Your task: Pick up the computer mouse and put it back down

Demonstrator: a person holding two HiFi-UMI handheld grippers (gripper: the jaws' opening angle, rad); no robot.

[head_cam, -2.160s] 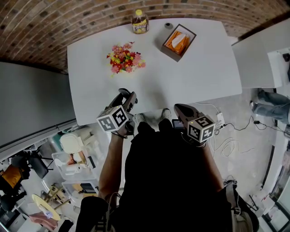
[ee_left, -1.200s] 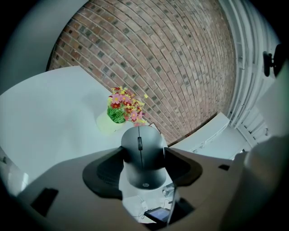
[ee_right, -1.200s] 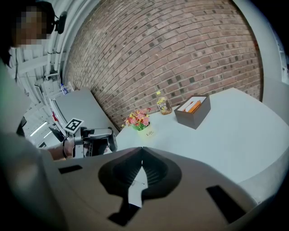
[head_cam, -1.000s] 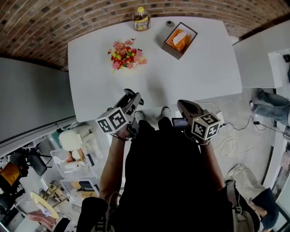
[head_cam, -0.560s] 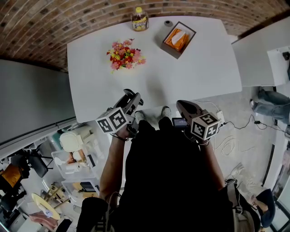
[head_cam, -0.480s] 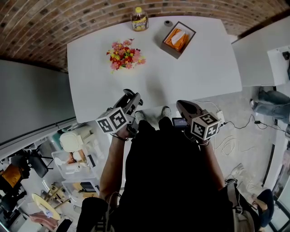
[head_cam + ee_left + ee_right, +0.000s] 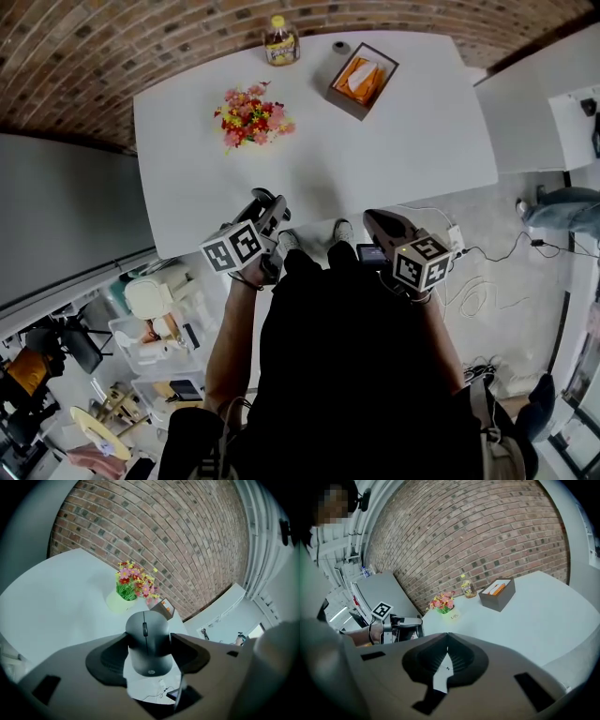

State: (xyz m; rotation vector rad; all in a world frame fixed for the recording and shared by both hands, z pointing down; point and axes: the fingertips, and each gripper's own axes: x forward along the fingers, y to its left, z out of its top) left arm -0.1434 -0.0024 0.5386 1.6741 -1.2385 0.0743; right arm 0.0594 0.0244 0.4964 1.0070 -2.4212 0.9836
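Left tongs (image 7: pixel 265 200) clamped, right tongs (image 7: pixel 372 219) together.

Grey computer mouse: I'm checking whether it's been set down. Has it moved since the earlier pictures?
No. The grey computer mouse stays in the left gripper above the white table's near edge.

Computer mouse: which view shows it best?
Left gripper view: the mouse sits large, gripped between the jaws of the left gripper. Head view shows only a dark shape there; right gripper view does not show it clearly.
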